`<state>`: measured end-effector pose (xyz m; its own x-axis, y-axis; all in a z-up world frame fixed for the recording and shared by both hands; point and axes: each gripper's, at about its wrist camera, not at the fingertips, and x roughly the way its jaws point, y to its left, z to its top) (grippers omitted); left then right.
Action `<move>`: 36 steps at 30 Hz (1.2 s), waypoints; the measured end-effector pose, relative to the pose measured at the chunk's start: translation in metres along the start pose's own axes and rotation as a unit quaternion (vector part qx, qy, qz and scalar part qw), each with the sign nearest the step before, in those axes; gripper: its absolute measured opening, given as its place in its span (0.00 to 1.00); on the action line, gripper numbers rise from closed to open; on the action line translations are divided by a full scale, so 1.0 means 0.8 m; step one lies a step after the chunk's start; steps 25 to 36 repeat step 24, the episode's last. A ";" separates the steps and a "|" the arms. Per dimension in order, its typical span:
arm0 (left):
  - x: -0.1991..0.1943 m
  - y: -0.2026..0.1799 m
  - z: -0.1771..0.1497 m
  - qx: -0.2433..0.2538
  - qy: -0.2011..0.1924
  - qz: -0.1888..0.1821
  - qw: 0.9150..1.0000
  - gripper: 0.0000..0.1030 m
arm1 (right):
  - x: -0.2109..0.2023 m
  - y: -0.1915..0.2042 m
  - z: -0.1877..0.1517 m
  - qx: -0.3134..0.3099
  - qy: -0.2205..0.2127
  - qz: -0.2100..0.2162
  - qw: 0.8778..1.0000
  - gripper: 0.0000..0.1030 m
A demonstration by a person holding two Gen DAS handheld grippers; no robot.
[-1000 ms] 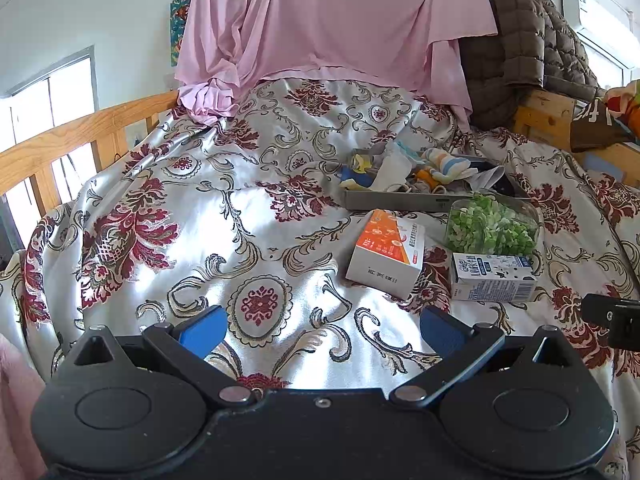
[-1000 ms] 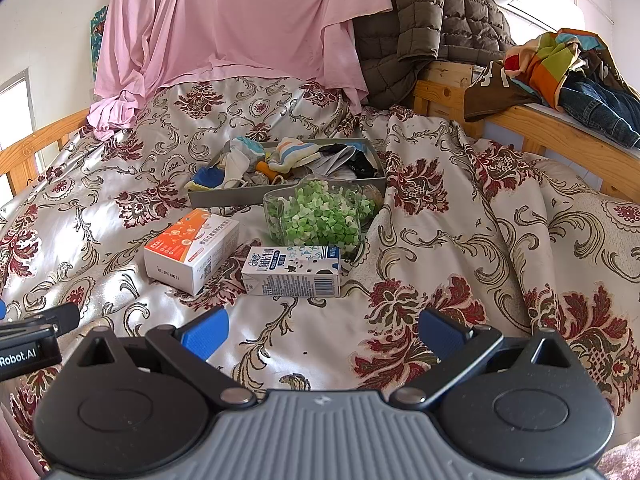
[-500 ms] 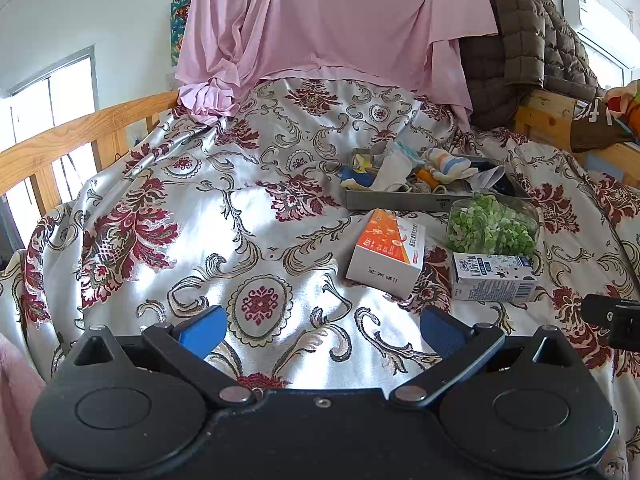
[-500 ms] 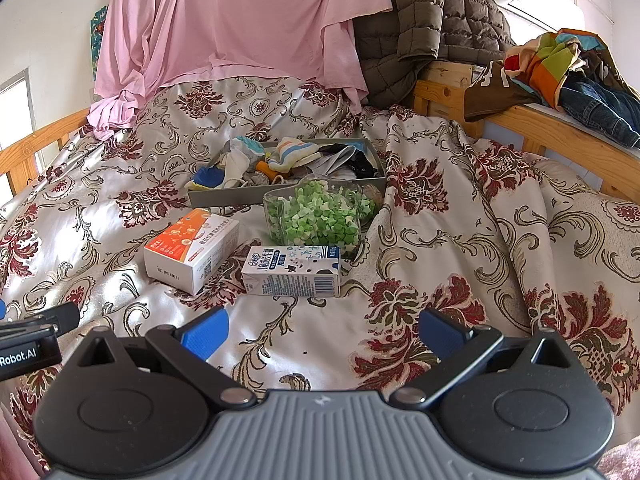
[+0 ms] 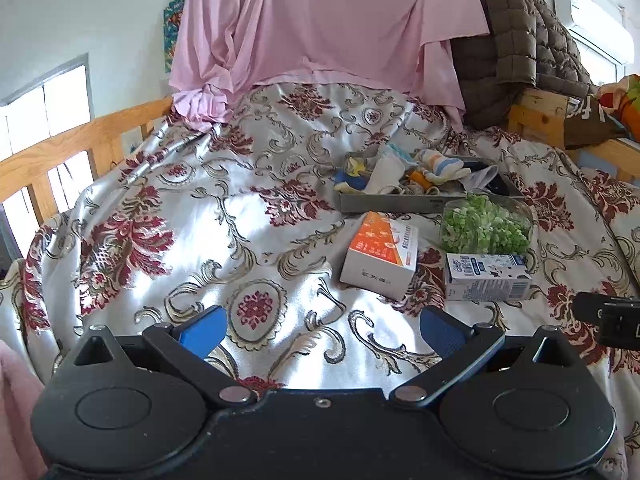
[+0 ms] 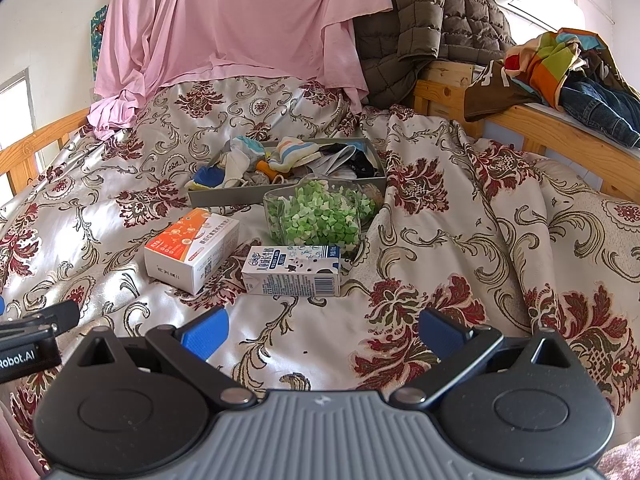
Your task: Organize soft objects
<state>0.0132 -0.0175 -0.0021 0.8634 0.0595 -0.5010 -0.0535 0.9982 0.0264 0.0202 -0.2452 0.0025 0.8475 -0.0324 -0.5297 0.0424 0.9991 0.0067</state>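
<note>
Satin bedspread [image 6: 460, 208] was slippery; we held both grippers, left gripper [image 5: 322, 330] and right gripper [image 6: 322, 330], wide and empty, best pinching socks [image 6: 292, 154] in the grey tray [image 6: 224, 196] from above

the right tongs [image 6: 322, 330] hover wide apart over a bed covered in a floral bedspread [image 6: 460, 216], gripping nothing. ahead lies a milk carton [image 6: 292, 272] on its side, with an orange-and-white box [image 6: 191, 248] just to its left. behind the carton stands a clear container of green pieces [image 6: 320, 218], touching a grey tray [image 6: 288, 190] heaped with socks [image 6: 290, 152]. a pink sheet [image 6: 240, 20] and a brown quilted jacket [image 6: 432, 12] hang behind. the left tongs [image 6: 36, 338] poke in at the left edge.
</note>
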 end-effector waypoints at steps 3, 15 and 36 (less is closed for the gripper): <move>0.000 0.002 0.000 -0.010 0.002 0.000 1.000 0.99 | 0.000 0.000 0.000 0.000 0.000 0.000 1.000 1.00; 0.004 0.003 0.002 -0.018 0.005 -0.002 1.000 0.99 | 0.000 0.000 0.000 0.000 0.000 0.000 1.000 1.00; 0.004 0.002 0.002 -0.019 0.011 -0.006 1.000 0.99 | 0.000 0.000 0.000 0.000 0.001 0.000 1.000 1.00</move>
